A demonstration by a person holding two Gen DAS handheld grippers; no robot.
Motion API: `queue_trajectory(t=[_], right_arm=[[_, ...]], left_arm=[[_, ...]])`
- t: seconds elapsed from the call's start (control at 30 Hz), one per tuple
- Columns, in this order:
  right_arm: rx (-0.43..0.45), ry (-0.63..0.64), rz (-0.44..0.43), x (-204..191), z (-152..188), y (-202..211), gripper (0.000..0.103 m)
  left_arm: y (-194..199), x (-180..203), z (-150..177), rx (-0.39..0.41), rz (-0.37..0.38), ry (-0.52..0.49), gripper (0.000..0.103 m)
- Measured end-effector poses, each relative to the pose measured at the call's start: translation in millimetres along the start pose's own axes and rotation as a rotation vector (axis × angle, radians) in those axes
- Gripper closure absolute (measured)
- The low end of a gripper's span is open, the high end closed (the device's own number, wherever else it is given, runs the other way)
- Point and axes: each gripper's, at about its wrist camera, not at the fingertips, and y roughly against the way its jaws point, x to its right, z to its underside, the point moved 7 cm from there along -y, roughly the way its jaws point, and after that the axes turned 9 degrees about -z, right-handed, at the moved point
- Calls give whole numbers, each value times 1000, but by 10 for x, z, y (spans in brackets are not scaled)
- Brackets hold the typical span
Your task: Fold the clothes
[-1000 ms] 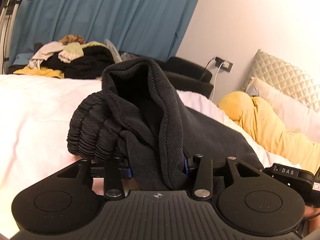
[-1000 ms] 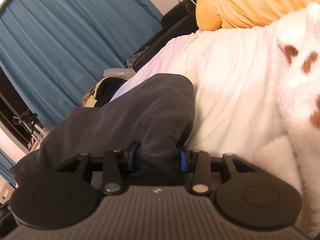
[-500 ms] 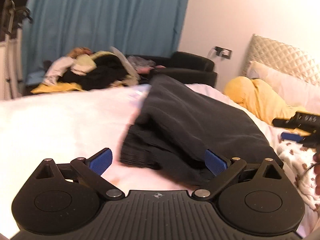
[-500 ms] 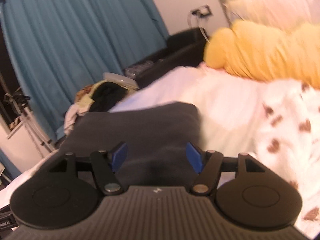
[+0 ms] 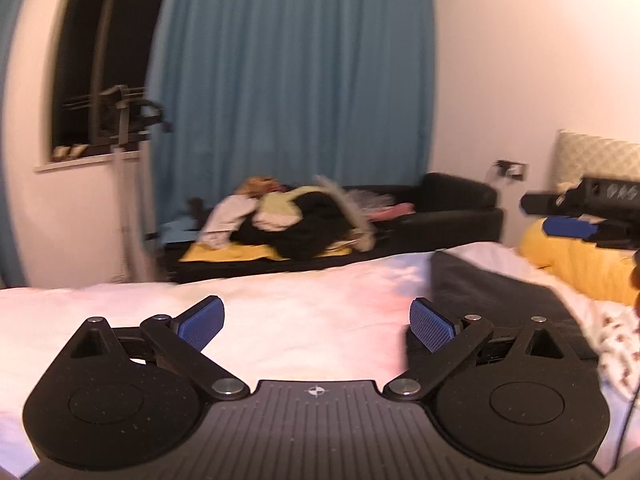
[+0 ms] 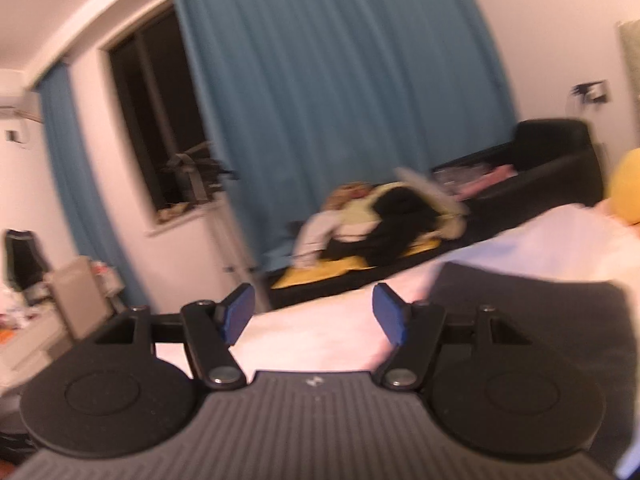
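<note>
Both my left tongs (image 5: 317, 324) and right tongs (image 6: 313, 314) hang wide apart, gripping nothing, while the dark garment (image 5: 496, 304) lies flat on the white bed (image 5: 280, 312), just right of each.
</note>
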Motion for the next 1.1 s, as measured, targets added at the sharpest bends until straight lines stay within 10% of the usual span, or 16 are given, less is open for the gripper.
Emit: queue_trajectory(t=[0.4, 1.1], right_arm=[[-81, 164, -179, -1257, 508, -670, 37], [-154, 263, -89, -1014, 1142, -1148, 23]], left_arm=[[527, -1103, 112, 19, -142, 147, 0], [75, -1190, 592, -59, -378, 108, 0]])
